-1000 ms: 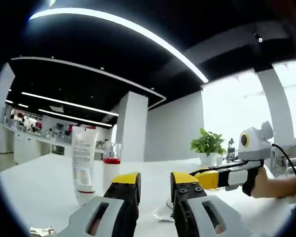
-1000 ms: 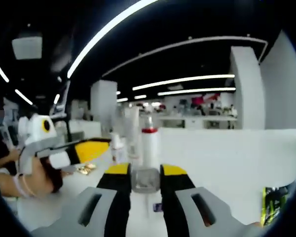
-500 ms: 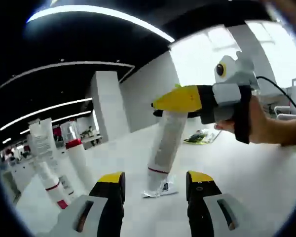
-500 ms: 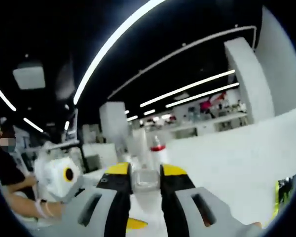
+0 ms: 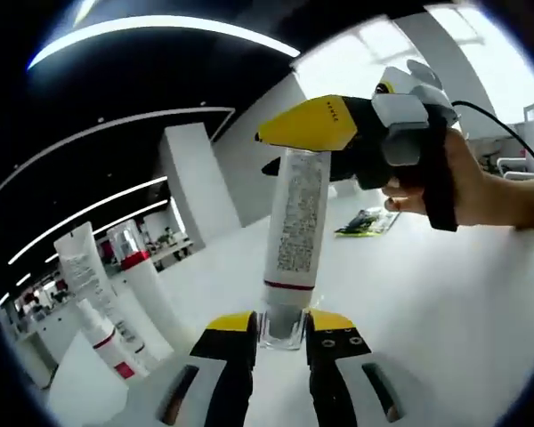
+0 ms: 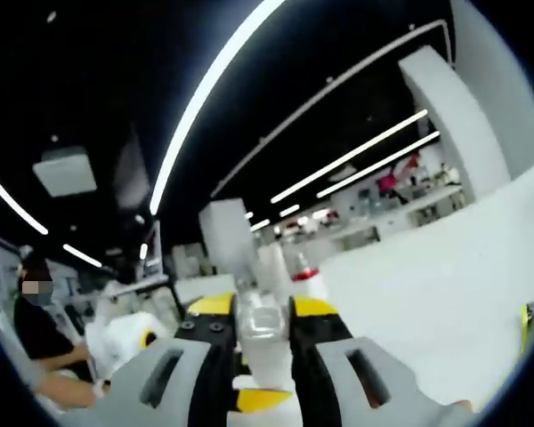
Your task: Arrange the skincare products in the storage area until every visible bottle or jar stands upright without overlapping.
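A white tube (image 5: 294,222) with small print, a red band and a clear cap stands nearly upright above the white table (image 5: 445,294). My left gripper (image 5: 280,325) is shut on its clear cap from below. My right gripper (image 5: 280,151), held by a hand (image 5: 467,187), is shut on the tube's flat top end. In the right gripper view my right gripper (image 6: 261,311) pinches that end of the tube (image 6: 265,356), with a yellow tip of the left gripper (image 6: 256,398) showing just below.
At the left stand a tall white tube (image 5: 84,271), a white bottle with a red cap (image 5: 135,265) and a smaller tube (image 5: 107,342). A green packet (image 5: 365,222) lies far back on the table. A person (image 6: 44,329) is at the left.
My left gripper's jaws have come together on the tube's cap; half a second ago they stood apart around its base. The right gripper has kept its hold on the tube's top.
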`<state>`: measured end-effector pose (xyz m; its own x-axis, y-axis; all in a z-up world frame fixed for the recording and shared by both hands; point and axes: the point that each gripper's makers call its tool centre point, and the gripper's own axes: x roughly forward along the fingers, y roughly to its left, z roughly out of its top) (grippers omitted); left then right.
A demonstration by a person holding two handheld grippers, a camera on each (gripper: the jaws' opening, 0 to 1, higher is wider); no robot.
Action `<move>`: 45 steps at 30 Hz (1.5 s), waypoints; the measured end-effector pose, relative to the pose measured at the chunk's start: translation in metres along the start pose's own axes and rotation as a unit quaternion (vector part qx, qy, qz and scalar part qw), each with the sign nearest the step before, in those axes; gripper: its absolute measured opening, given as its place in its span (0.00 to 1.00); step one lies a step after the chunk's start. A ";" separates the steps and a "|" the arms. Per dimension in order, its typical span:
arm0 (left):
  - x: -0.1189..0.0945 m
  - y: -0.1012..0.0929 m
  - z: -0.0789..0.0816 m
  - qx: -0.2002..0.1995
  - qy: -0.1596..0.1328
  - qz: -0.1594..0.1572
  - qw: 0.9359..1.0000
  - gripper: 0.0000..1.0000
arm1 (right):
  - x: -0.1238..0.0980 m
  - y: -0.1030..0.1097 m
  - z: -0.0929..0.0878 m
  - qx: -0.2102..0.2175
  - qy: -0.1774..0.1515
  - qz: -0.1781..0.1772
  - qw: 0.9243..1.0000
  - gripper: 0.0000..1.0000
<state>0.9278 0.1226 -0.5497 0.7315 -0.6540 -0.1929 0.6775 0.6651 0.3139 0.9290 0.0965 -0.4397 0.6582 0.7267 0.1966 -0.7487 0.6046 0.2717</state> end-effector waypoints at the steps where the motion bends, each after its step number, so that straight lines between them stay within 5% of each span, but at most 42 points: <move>1: 0.000 -0.001 0.000 0.001 0.005 -0.002 1.000 0.21 | 0.000 0.000 0.000 0.000 0.000 0.001 1.000 0.21; 4: -0.001 -0.001 -0.001 -0.004 0.021 0.001 1.000 0.20 | 0.005 0.001 0.005 -0.023 -0.033 0.017 0.999 0.21; 6: -0.002 -0.004 0.003 -0.059 0.011 -0.020 0.998 0.19 | 0.004 0.000 0.010 -0.067 -0.064 0.012 0.996 0.21; 10: -0.006 0.006 0.007 -0.197 -0.007 -0.049 0.979 0.19 | 0.003 -0.004 0.006 -0.096 -0.053 -0.009 0.994 0.25; 14: -0.012 0.010 0.014 -0.307 -0.035 -0.096 0.946 0.19 | 0.004 -0.004 0.008 -0.076 -0.064 0.000 0.995 0.33; 19: -0.022 0.003 0.033 -0.364 -0.087 -0.161 0.913 0.19 | 0.010 0.004 -0.008 -0.005 -0.034 0.039 0.999 0.41; 20: -0.025 -0.001 0.038 -0.377 -0.098 -0.184 0.902 0.19 | 0.011 0.007 -0.008 0.022 -0.036 0.053 0.998 0.43; 21: -0.026 -0.004 0.042 -0.384 -0.105 -0.206 0.894 0.19 | 0.012 0.010 -0.007 0.067 -0.043 0.072 0.994 0.46; 22: -0.031 -0.010 0.048 -0.398 -0.112 -0.242 0.878 0.19 | 0.012 0.013 -0.007 0.099 -0.046 0.086 0.990 0.49; 25: -0.043 -0.025 0.060 -0.410 -0.125 -0.299 0.853 0.19 | 0.010 0.019 -0.011 0.200 -0.030 0.134 0.970 0.54; 28: -0.049 -0.035 0.065 -0.415 -0.122 -0.328 0.840 0.19 | 0.010 0.024 -0.014 0.223 -0.015 0.153 0.963 0.49; 33: -0.047 -0.038 0.063 -0.417 -0.108 -0.347 0.834 0.19 | 0.010 0.045 -0.025 0.217 0.021 0.189 0.958 0.39; 37: -0.049 -0.041 0.063 -0.421 -0.108 -0.355 0.827 0.19 | 0.007 0.048 -0.027 0.220 0.031 0.196 0.955 0.22; 40: -0.049 -0.039 0.065 -0.414 -0.126 -0.351 0.830 0.21 | 0.005 0.044 -0.025 0.227 0.028 0.192 0.954 0.21; 42: -0.045 -0.036 0.066 -0.398 -0.143 -0.330 0.844 0.22 | 0.005 0.040 -0.025 0.237 0.027 0.179 0.955 0.21; 44: -0.038 -0.029 0.061 -0.349 -0.150 -0.278 0.882 0.25 | 0.007 0.033 -0.027 0.244 0.030 0.159 0.956 0.21; 45: -0.036 -0.027 0.058 -0.336 -0.147 -0.260 0.893 0.28 | 0.008 0.028 -0.029 0.246 0.032 0.146 0.958 0.21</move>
<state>0.8790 0.1068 -0.4971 0.3205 -0.9379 0.1327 0.8849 0.2464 -0.3953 0.9112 0.1286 -0.4579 0.4079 0.8695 0.2786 -0.7621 0.1562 0.6284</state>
